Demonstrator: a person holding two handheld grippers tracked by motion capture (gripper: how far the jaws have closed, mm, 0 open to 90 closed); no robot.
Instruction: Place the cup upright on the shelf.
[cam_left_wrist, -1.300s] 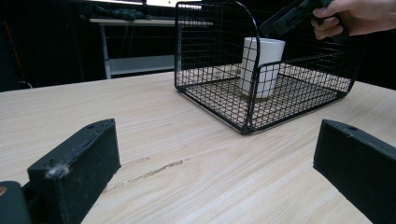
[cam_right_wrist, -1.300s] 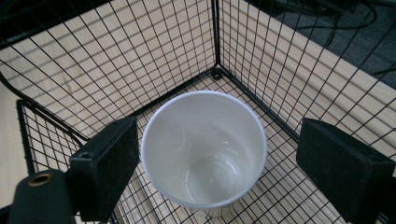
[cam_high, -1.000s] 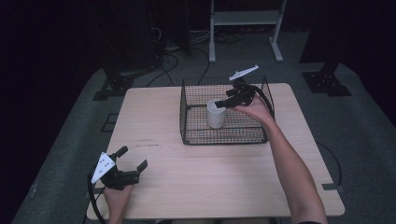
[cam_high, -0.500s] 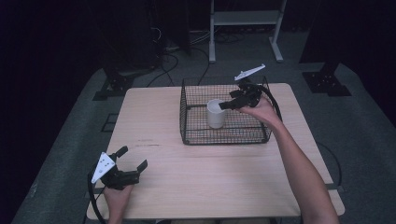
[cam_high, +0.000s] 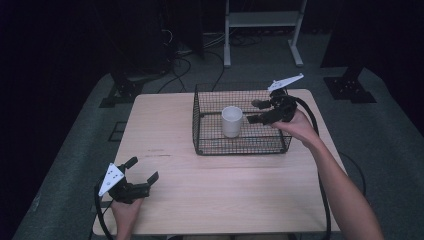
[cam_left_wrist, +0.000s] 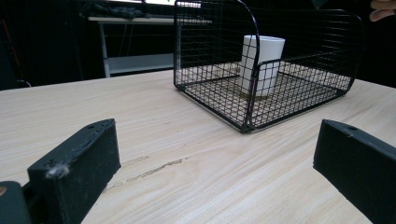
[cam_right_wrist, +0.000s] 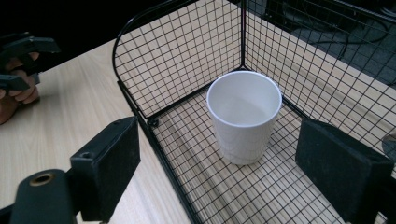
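Observation:
A white cup (cam_high: 232, 121) stands upright inside a black wire basket (cam_high: 240, 150) on the far half of the wooden table (cam_high: 225, 195). My right gripper (cam_high: 255, 112) hovers over the basket's right part, pointing left at the cup, open and a short way off it. In the right gripper view the cup (cam_right_wrist: 244, 116) stands on the basket floor (cam_right_wrist: 261, 196) beyond the spread jaws, touching neither. My left gripper (cam_high: 142, 170) rests low at the table's front left corner, open and empty. In the left gripper view the basket (cam_left_wrist: 215, 107) and cup (cam_left_wrist: 262, 65) are far ahead.
A white metal stand (cam_high: 260, 20) and cables lie on the dark floor beyond the table. The person's right forearm (cam_high: 340, 185) crosses the table's right side. In the right gripper view the left hand with its gripper (cam_right_wrist: 23, 51) shows at the far left.
My right gripper has drawn back from the cup to the right and slightly up. The cup stays where it stood in the basket. The left gripper has not moved.

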